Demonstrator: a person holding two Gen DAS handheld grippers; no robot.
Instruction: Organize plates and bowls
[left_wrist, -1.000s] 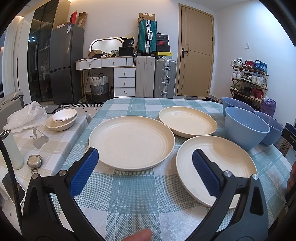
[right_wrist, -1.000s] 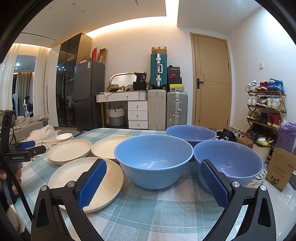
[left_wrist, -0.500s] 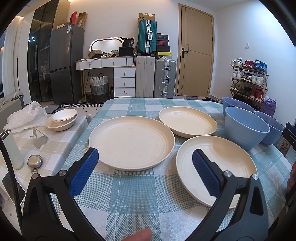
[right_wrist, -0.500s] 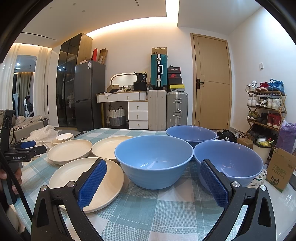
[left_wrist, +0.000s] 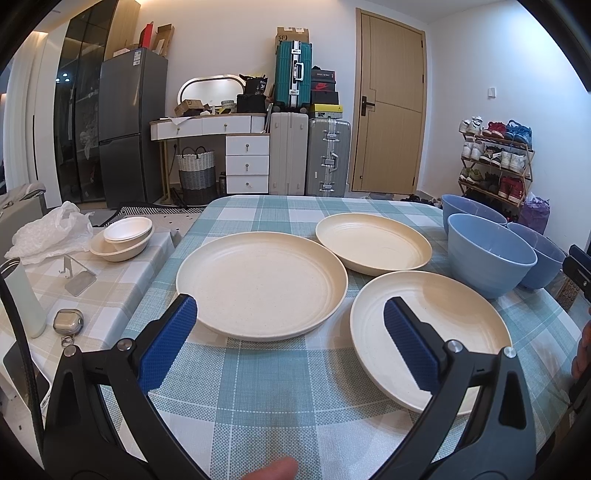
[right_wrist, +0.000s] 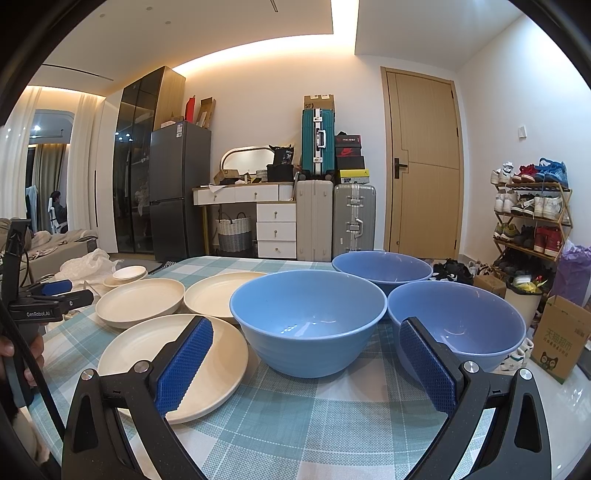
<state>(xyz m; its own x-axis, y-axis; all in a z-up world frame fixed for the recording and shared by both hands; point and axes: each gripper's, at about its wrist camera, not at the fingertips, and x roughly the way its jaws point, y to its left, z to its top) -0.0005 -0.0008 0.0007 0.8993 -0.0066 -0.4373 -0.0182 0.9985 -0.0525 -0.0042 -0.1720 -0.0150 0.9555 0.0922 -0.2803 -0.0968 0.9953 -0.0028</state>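
Nothing has moved since a moment ago: your two grippers hang in the same spots over the near edge of the table (left_wrist: 280, 413), and no plate or bowl has shifted. Your left gripper (left_wrist: 291, 345) has its blue fingers (left_wrist: 168, 347) spread wide apart and holds nothing. It faces the three cream plates. The big plate (left_wrist: 260, 282) sits in the middle of the checked cloth, the second plate (left_wrist: 373, 243) sits behind it toward the far edge, and the third plate (left_wrist: 443, 325) lies close to you, partly behind your right-side finger. Your right gripper (right_wrist: 306, 365) is also spread wide and holds nothing. It faces the three blue bowls near the right edge. The closest bowl (right_wrist: 308, 319) stands between the fingers but they do not touch it. Another bowl (right_wrist: 458, 325) stands just beside it at the right edge, and the last bowl (right_wrist: 382, 267) sits behind both.
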